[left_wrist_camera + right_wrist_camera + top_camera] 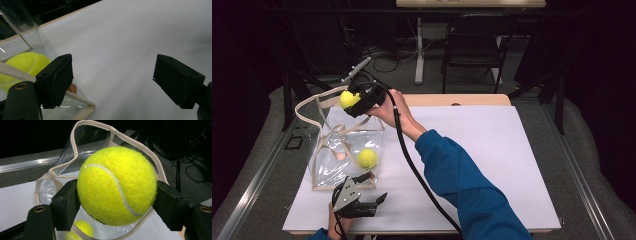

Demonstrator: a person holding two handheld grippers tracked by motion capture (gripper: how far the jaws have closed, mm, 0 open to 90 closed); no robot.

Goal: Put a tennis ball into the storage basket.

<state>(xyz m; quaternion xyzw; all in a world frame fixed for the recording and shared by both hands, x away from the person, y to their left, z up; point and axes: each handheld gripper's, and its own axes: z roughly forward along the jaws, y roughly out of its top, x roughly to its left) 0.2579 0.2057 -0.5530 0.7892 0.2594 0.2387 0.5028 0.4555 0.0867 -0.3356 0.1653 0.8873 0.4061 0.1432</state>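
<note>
Tennis ball [117,185] pinched in right gripper [362,102], held above the open mouth of clear bag [332,150].
Second tennis ball [367,158] lies inside the bag on white table [492,150]. Left gripper [113,80] just beside the bag's near corner, jaws spread wide, holding nothing.

We count two tennis balls: one [349,98] clamped between the jaws of the right gripper [357,102], one [367,158] lying inside the clear bag [332,167]. We see one such bag, with cream straps. There are two grippers, the left gripper [374,200] being the second.
</note>
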